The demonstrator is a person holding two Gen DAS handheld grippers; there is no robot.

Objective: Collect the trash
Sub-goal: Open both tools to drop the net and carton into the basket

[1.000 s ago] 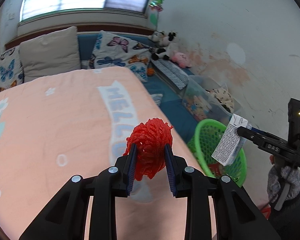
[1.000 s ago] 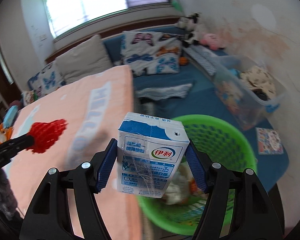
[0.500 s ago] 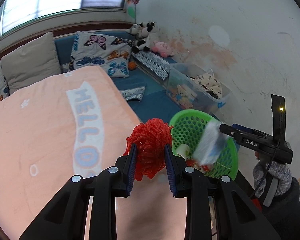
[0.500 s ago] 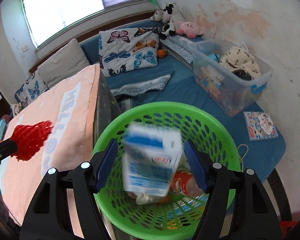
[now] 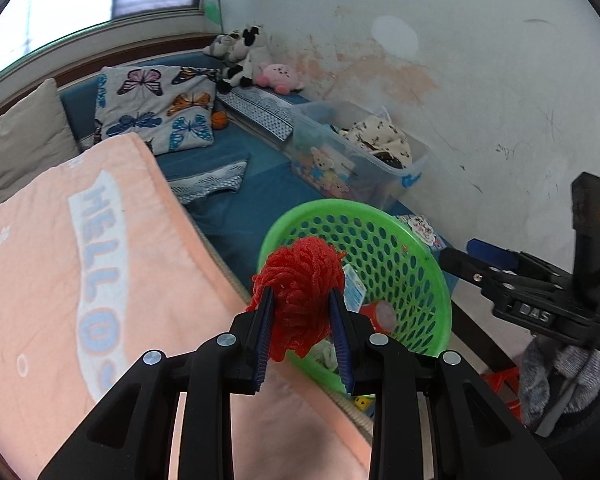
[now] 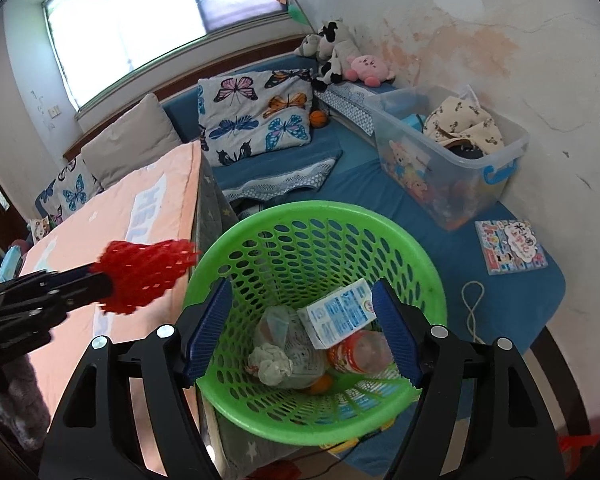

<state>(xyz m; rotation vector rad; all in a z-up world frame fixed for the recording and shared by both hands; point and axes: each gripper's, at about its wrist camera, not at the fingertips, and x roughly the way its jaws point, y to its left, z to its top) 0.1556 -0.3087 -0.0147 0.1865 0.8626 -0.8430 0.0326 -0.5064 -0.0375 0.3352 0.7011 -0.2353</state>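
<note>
The right claw point(image 6: 302, 328) had just spread apart above the green basket point(image 6: 380, 220), and the milk carton point(image 6: 338, 314) now lay inside it (one piece binned). The left claw point(image 5: 303, 330), beside the basket's rim, stayed clamped on the red mesh ball point(image 5: 302, 284), next to drop.

Below and ahead of the right gripper point(image 6: 302, 330) the laundry basket point(image 6: 384, 224) is placed, with the milk carton point(image 6: 340, 312), a bottle point(image 6: 360, 356) and crumpled wrappers point(image 6: 272, 360) inside. To its left the left gripper point(image 6: 100, 280) is found over the bed point(image 6: 112, 224), clamped on the foam fruit net point(image 6: 148, 276). Beyond the basket, to the right, a storage bin point(image 6: 460, 184) is set against the wall.
</note>
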